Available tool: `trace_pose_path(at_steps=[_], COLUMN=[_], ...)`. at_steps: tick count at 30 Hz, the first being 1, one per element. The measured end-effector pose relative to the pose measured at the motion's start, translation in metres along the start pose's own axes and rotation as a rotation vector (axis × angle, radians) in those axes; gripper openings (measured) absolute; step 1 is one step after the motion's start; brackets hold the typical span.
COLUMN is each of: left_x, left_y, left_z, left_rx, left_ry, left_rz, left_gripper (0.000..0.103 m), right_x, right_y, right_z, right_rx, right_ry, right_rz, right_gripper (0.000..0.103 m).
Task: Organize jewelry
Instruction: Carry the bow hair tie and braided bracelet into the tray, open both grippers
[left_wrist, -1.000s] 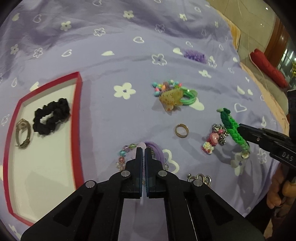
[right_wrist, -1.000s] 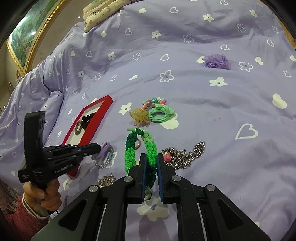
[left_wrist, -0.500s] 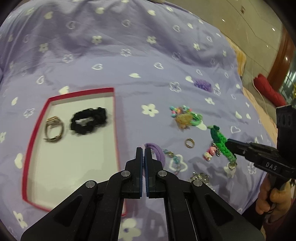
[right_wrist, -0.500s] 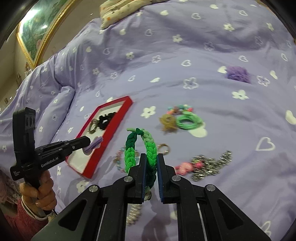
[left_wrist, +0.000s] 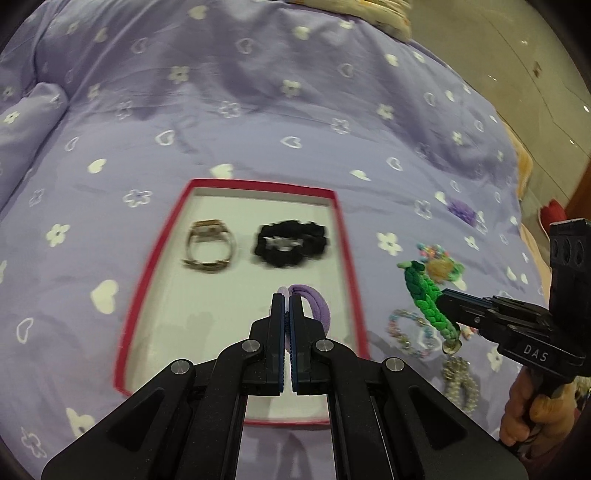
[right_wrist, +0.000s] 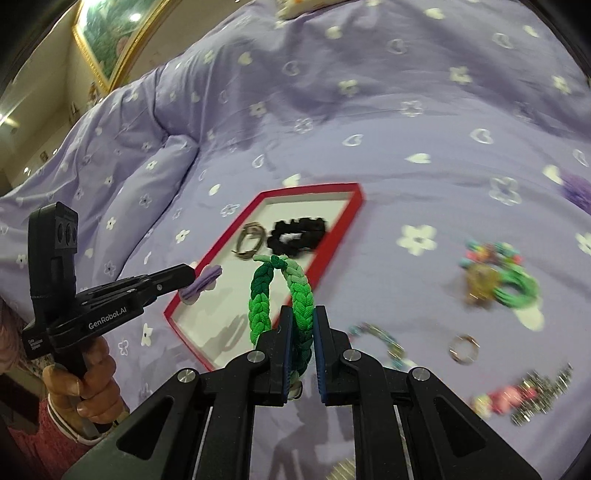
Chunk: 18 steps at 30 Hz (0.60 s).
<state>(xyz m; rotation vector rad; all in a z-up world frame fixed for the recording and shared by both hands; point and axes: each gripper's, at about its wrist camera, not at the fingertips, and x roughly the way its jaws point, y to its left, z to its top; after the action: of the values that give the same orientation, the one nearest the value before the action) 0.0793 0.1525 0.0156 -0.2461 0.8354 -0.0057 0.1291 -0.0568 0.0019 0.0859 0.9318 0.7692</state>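
A red-rimmed white tray (left_wrist: 343, 236) (right_wrist: 334, 236) lies on the purple bedspread. In it are a metal watch (left_wrist: 208, 245) (right_wrist: 251, 240) and a black scrunchie (left_wrist: 290, 243) (right_wrist: 297, 232). My left gripper (left_wrist: 287, 301) (right_wrist: 192, 275) is shut on a purple hair tie (left_wrist: 314, 304) (right_wrist: 203, 282) and holds it above the tray's near part. My right gripper (right_wrist: 300, 314) (left_wrist: 443, 299) is shut on a green braided bracelet (right_wrist: 295, 291) (left_wrist: 424, 295), held in the air just right of the tray.
Loose on the bedspread right of the tray lie a bead bracelet (left_wrist: 406, 332) (right_wrist: 380, 339), a gold ring (right_wrist: 463, 347), a green tie with an amber clip (right_wrist: 495, 284) (left_wrist: 443, 266), a silver chain with pink charms (right_wrist: 532, 395) and a purple pompom (left_wrist: 461, 210) (right_wrist: 576, 188).
Both grippers have lifted their pieces off the bedspread and moved left. The left one now hangs over the tray, and the right one has come up beside its right rim.
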Motion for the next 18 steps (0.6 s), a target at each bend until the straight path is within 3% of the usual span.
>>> trace_pose_path(at_steps=[7,18], left_x=[0.018,0.067], left_y=[0.035,0.061], left_z=[0.01,0.018], left_rx=[-0.042,-0.056], left_ry=[0.003,0.072], left_rz=[0.047,0.098], left_gripper=[0.001,0.001], right_x=[0.051,0.12], right_y=[0.027,0.039], right_z=[0.023,0.039], right_rx=[-0.053,-0.142], right_ry=[0.047,0.142], right_rz=[0.018,-0.056], right_gripper=[0.01,0.01])
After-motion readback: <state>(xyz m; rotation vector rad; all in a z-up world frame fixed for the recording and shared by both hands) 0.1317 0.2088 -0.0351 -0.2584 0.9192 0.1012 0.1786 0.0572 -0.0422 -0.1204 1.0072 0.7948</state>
